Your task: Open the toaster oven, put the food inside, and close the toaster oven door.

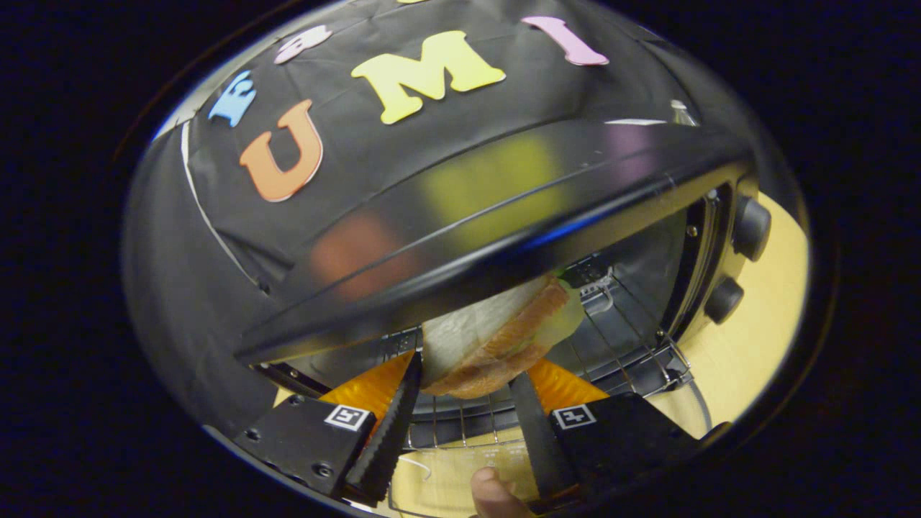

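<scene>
Gripper view: gripper [466, 392] clamped on the sandwich [496, 338], both fingers pressing its sides, at the front edge of the wire rack [619, 338] inside the open toaster oven [504, 208]. No legible brand; fingers carry square fiducial tags [347, 417].

Gripper-mounted fisheye, tilted, close before the open toaster oven [504, 216], looking along the fingers [392, 424]

My light, pale wooden tabletop [770, 302] carries the black, glossy-topped toaster oven [504, 208], which stands directly on it with two round black knobs [748, 229] facing out over bare wood. A dark cable [701, 410], I think, trails across the wood beside the oven's front corner.

My gripper [468, 403] has its fingers spread at the oven mouth.
</scene>
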{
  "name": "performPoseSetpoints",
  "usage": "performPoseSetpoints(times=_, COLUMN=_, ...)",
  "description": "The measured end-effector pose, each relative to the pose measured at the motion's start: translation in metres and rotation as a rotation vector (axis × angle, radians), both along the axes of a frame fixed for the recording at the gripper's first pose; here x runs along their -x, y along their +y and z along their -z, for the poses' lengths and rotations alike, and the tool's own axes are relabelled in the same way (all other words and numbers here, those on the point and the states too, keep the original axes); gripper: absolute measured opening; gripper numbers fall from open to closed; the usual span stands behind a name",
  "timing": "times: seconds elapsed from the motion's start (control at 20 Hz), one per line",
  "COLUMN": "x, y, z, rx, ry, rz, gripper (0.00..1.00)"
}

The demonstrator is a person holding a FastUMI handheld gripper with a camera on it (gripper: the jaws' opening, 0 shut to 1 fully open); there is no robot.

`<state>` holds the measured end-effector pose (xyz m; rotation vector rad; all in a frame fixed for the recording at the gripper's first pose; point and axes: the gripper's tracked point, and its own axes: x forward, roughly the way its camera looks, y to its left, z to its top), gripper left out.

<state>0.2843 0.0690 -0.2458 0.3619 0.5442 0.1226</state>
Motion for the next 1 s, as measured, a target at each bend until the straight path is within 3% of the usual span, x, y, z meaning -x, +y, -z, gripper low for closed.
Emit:
performPoseSetpoints(times=0.25, x=0.035, y=0.012, z=0.014, rx=0.179, ry=0.107, rz=-0.096, gripper=0.87)
performPoseSetpoints(times=0.45, x=0.059, y=0.006, z=0.016, rx=0.345, ry=0.097, rz=-0.09, gripper=0.88)
performPoseSetpoints(times=0.6, x=0.088, y=0.003, z=0.02, rx=0.387, ry=0.082, rz=-0.107, gripper=0.88)
performPoseSetpoints(times=0.75, x=0.116, y=-0.013, z=0.029, rx=0.44, ry=0.058, rz=-0.074, gripper=0.88)
performPoseSetpoints(times=1.0, x=0.15, y=-0.029, z=0.038, rx=0.408, ry=-0.004, rz=-0.018, gripper=0.88)
